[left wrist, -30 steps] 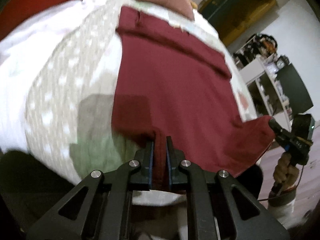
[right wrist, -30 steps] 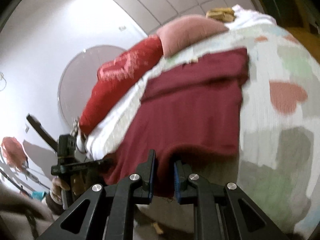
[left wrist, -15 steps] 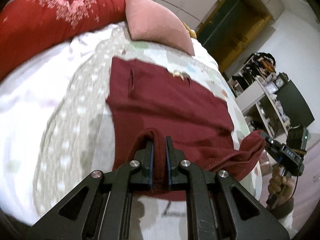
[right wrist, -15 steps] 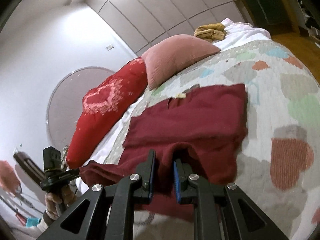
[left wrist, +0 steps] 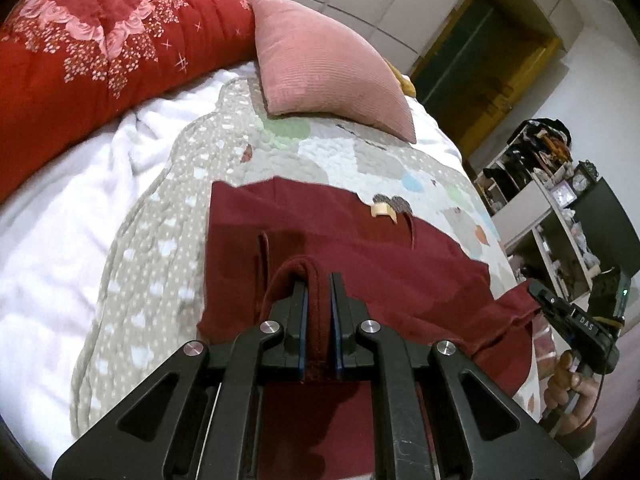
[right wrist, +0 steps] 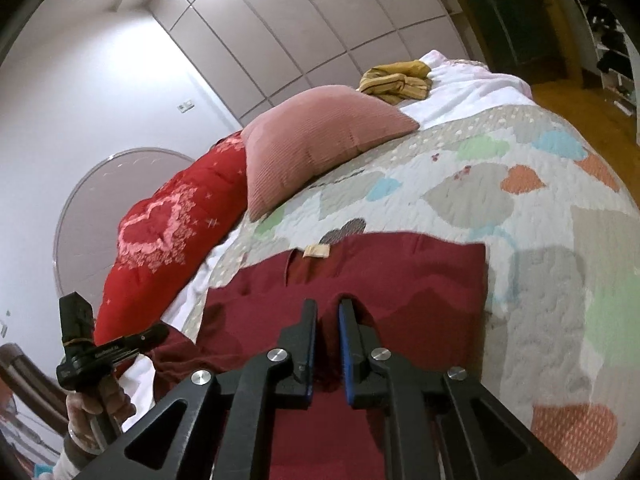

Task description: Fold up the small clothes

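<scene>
Maroon garment (left wrist: 360, 264) lies mid-fold on the quilted bed (right wrist: 560, 240), lower frame. Left claw (left wrist: 319, 292) and right claw (right wrist: 328, 320) each pinch its raised near edge; laying it down and further folds seem left.

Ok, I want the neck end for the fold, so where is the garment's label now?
The label lies at the maroon garment's far edge on the quilt, just ahead of both claws and short of the pink cushion.
</scene>
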A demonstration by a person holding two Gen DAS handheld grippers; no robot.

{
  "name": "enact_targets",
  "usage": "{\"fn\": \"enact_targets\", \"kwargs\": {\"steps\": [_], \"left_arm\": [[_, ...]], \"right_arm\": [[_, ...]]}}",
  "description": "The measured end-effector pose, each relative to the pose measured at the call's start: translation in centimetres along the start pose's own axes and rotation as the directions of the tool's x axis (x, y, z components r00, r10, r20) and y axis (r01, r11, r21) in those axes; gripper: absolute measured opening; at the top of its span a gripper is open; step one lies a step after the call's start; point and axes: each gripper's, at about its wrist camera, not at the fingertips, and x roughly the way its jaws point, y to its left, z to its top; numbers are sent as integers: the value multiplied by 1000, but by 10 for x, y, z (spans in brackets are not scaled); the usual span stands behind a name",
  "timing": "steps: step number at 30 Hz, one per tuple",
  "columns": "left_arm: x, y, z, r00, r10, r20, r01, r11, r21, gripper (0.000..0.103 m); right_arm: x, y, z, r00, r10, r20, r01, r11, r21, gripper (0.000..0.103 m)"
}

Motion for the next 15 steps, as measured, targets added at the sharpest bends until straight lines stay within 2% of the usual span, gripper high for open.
{"fn": "enact_targets", "kwargs": {"steps": [9,15], "left_arm": [[11,-10,31,999,16,31,-17,1000,20,8],[32,-13,55,998,54,40,-56,998,36,8]], "right_arm": [[19,-3,26,997,-68,21,69,997,-43,8],[38,0,49,992,-120,40,123,989,-81,8]]}}
